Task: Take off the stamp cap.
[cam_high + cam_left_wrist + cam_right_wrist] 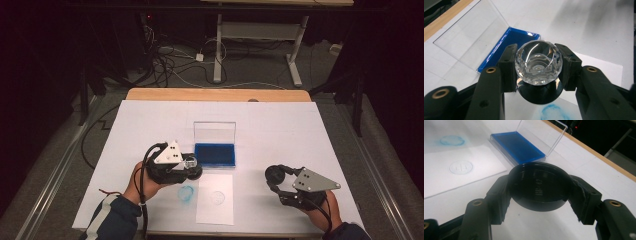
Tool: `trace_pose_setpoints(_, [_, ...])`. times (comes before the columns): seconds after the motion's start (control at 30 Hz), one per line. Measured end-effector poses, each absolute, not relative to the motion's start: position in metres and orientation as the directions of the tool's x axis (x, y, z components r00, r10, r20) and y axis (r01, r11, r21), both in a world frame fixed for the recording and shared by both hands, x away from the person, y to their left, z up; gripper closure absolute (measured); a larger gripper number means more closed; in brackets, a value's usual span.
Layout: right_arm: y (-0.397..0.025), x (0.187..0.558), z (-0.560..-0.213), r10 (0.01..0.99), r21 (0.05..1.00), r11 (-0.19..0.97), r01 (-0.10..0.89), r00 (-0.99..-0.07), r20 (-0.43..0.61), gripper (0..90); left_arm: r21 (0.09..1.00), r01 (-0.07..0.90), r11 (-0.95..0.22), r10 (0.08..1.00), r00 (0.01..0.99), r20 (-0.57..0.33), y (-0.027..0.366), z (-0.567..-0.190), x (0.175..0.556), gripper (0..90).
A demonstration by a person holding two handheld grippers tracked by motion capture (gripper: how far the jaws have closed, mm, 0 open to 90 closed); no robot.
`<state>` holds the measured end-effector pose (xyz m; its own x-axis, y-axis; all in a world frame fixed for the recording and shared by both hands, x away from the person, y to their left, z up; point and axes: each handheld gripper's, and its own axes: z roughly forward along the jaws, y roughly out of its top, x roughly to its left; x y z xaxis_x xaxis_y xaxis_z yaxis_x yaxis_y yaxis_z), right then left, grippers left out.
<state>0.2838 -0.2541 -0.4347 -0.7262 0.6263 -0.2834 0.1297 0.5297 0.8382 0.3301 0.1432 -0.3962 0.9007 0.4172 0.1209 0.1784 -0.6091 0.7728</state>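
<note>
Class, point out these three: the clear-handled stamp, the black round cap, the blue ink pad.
clear-handled stamp [538,63], left gripper view, faceted clear handle
black round cap [539,187], right gripper view, flat face
blue ink pad [215,154], high view, inked surface

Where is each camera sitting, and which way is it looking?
High view: above the table, looking down; forearms, left claw, right claw.
Left gripper view: rides the left claw, looking along its jaws at the clear-handled stamp.
Right gripper view: rides the right claw, facing the black cap.
All share the blue ink pad.

High view looks down from above; both gripper views, low and close, share the ink pad.
</note>
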Motion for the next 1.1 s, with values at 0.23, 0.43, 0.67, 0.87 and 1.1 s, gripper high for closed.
trace_pose_setpoints(0.23, [-0.260, 0.280, -0.437, 0.629, 0.836, 0.530, 0.139, -0.726, -0.278, 38.6, 0.769, 0.175, -0.615, 0.416, 0.900, 0.129, 0.140, -0.395, 0.332, 54.5])
trace_pose_setpoints(0.43, [-0.260, 0.280, -0.439, 0.625, 0.834, 0.533, 0.144, -0.731, -0.274, 38.6, 0.769, 0.159, -0.619, 0.398, 0.908, 0.133, 0.135, -0.391, 0.336, 54.5])
trace_pose_setpoints(0.67, [-0.258, 0.282, -0.439, 0.621, 0.828, 0.541, 0.147, -0.733, -0.276, 38.6, 0.752, 0.138, -0.645, 0.364, 0.921, 0.143, 0.127, -0.379, 0.343, 54.5])
trace_pose_setpoints(0.87, [-0.256, 0.283, -0.440, 0.615, 0.824, 0.546, 0.149, -0.740, -0.274, 38.6, 0.719, 0.136, -0.681, 0.342, 0.928, 0.148, 0.119, -0.364, 0.354, 54.5])
trace_pose_setpoints(1.1, [-0.253, 0.284, -0.440, 0.605, 0.817, 0.556, 0.149, -0.747, -0.276, 38.6, 0.695, 0.144, -0.705, 0.336, 0.930, 0.148, 0.113, -0.354, 0.365, 54.5])
